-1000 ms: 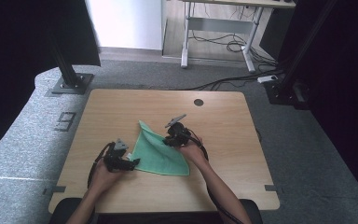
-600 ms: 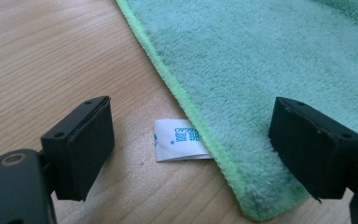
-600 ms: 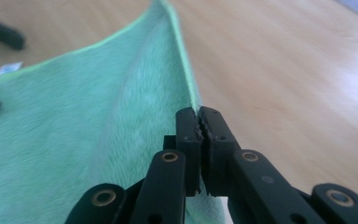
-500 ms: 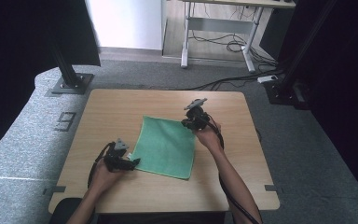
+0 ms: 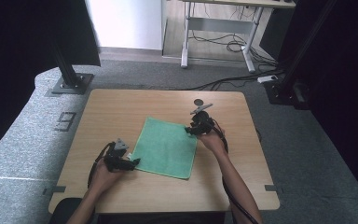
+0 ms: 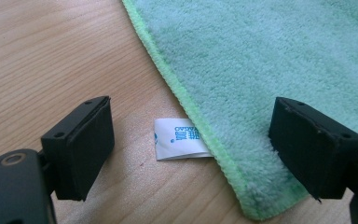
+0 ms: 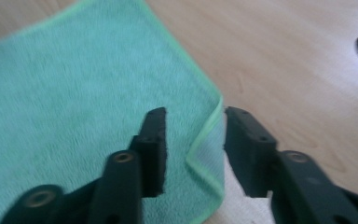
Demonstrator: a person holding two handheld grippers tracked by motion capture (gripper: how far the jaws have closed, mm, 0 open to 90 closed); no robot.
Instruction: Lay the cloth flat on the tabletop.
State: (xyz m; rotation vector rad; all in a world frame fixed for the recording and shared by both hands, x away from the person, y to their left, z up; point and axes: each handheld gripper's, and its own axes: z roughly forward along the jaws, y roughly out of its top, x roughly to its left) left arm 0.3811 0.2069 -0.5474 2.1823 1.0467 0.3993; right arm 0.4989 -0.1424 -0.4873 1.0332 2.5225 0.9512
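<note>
— One green cloth (image 5: pixel 167 146) lies flat mid-table (image 5: pixel 121 107), nearly square, far edge skewed toward one o'clock. Left gripper (image 5: pixel 131 163)?

— Jaws wide apart, straddling the near-left corner at seven o'clock, pressing nothing. A white tag (image 6: pixel 179 138) with blue print, too small to read, sticks out from the stitched hem.

— Texture?

— Fuzzy terry on wood grain. Right gripper (image 5: pixel 189 130), at two o'clock, has just been opening; a curled corner stands between its jaws, untouched.

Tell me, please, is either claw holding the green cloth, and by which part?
Neither: both claws are open; the right's jaws, just opening, straddle the green cloth's folded corner.
</note>
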